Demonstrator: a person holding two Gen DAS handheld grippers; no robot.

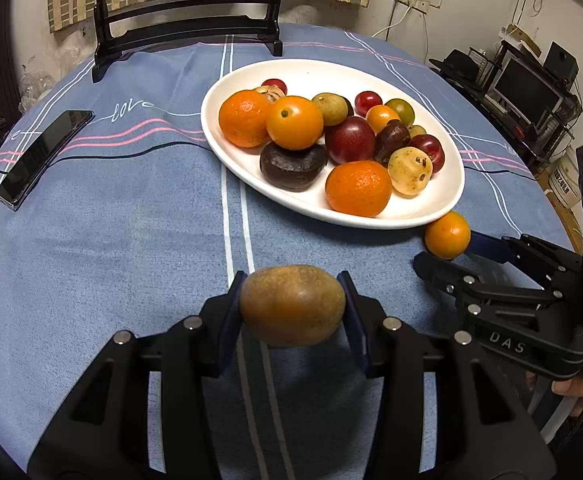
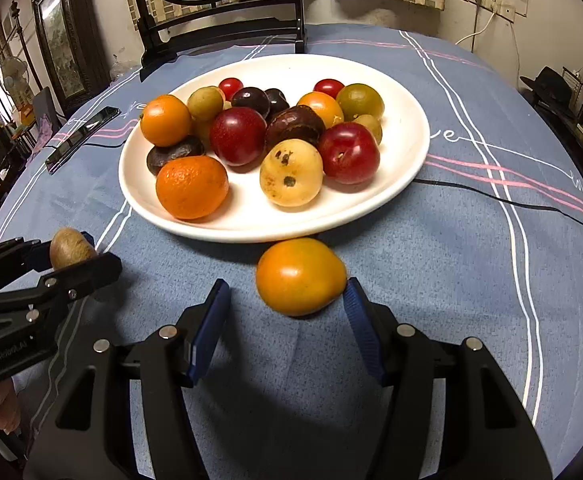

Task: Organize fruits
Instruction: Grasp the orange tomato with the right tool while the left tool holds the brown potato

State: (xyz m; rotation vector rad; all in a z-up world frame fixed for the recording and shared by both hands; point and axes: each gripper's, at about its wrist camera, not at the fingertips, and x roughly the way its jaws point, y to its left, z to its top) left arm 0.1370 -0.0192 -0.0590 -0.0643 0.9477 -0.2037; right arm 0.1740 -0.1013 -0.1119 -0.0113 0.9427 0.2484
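A white oval plate [image 1: 447, 204] [image 2: 407, 128] holds several fruits: oranges, red plums, dark chestnuts, small tomatoes and a pale loquat. My left gripper [image 1: 291, 308] is shut on a brown kiwi [image 1: 292, 305], held above the blue tablecloth in front of the plate; it also shows in the right wrist view [image 2: 69, 248]. My right gripper [image 2: 285, 300] is open around an orange fruit [image 2: 300, 276] that lies on the cloth against the plate's near rim. The right finger touches the fruit; the left finger stands apart. That fruit shows in the left wrist view [image 1: 447, 235].
A black phone [image 1: 43, 152] [image 2: 81, 138] lies on the cloth at the left. A dark wooden mirror stand [image 1: 187, 32] [image 2: 223, 28] is at the table's far edge. A thin black cable [image 2: 511, 198] runs across the cloth on the right.
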